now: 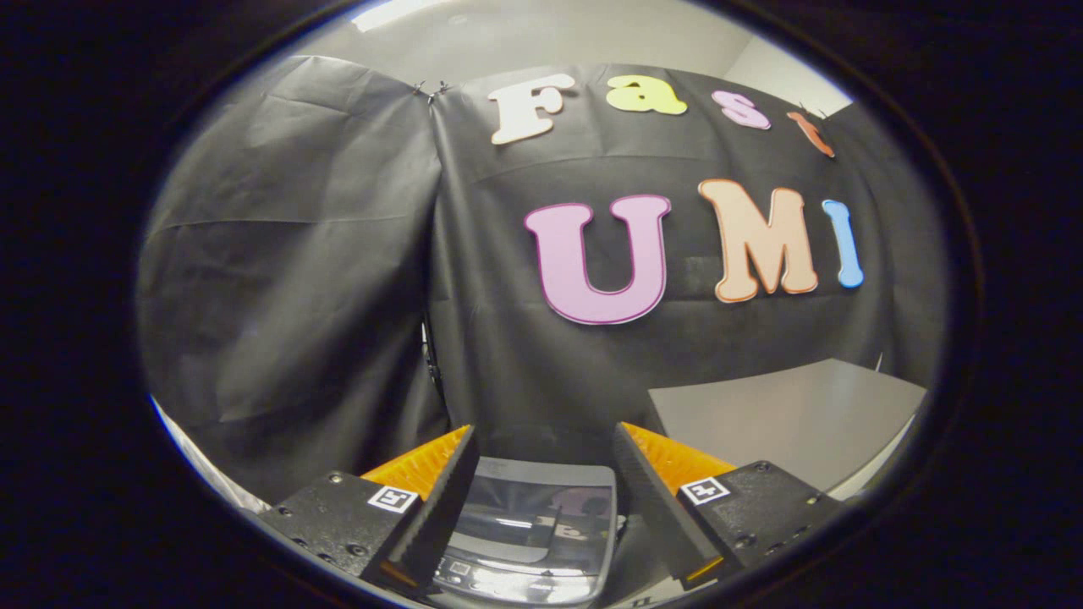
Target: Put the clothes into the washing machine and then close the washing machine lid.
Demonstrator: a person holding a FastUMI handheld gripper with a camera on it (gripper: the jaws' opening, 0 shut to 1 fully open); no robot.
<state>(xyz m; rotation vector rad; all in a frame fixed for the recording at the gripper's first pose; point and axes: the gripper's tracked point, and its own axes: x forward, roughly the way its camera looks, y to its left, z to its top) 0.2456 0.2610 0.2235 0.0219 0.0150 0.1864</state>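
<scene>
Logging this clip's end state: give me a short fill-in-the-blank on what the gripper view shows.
1. The gripper's fingers stand ____, holding nothing.
2. Seen between the fingers, the washing machine lid is ____.
3. The grey tabletop lies beyond the ____ finger.
4. The lid's surface looks ____, showing reflections.

Missing words: open; closed; right; glossy

Creased black cloth [296, 254] drapes the booth's walls, two sheets meeting at a pinned seam left of center. Above it runs a pale wall [550, 38], with a bright ceiling light [393, 13] glowing overhead. A gray tabletop [787, 414] stands to the right against the cloth.
</scene>
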